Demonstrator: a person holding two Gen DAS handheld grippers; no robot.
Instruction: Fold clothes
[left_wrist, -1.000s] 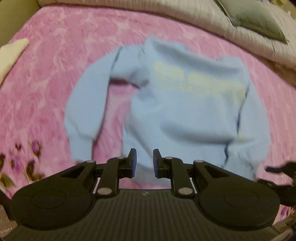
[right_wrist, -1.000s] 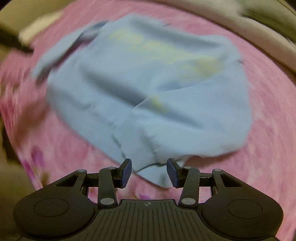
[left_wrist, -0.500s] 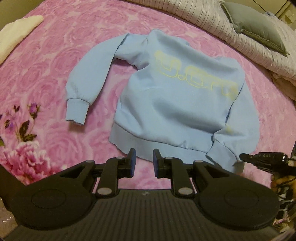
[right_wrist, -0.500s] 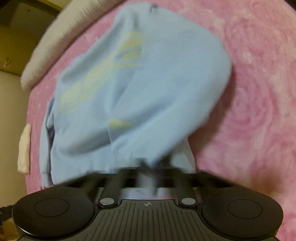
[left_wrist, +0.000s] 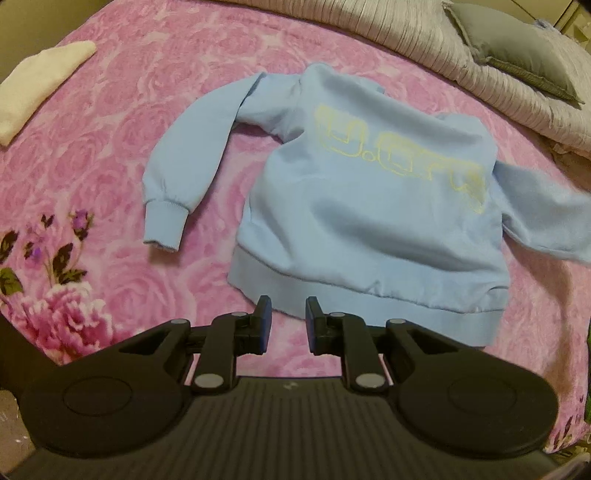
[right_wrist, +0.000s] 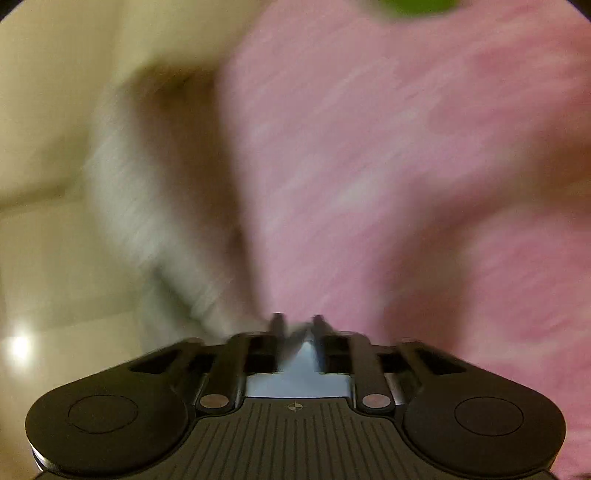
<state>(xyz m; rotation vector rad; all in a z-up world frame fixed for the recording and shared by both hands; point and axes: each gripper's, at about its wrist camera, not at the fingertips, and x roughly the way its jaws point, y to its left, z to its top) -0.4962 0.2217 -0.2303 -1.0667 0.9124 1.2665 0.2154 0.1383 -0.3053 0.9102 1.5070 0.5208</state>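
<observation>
A light blue sweatshirt (left_wrist: 362, 221) with yellow lettering lies flat on a pink floral blanket (left_wrist: 110, 122). Its left sleeve is spread out, and the ribbed cuff (left_wrist: 164, 229) rests on the blanket. The other sleeve (left_wrist: 546, 221) stretches off the right edge, blurred. My left gripper (left_wrist: 287, 321) is open just short of the hem, with nothing between its fingers. The right wrist view is heavily blurred. There my right gripper (right_wrist: 297, 325) is shut on light blue sleeve fabric (right_wrist: 295, 380), over the pink blanket (right_wrist: 406, 147).
A folded cream cloth (left_wrist: 40, 81) lies at the blanket's far left. A striped grey quilt (left_wrist: 424, 33) and a grey-green pillow (left_wrist: 517, 55) line the far side. The blurred right wrist view shows a pale cream surface (right_wrist: 44, 147) to the left of the blanket.
My right gripper has shut on the right sleeve's cuff and swung away fast, pulling the sleeve out to the right from beside the hem. My left gripper has hardly moved.
</observation>
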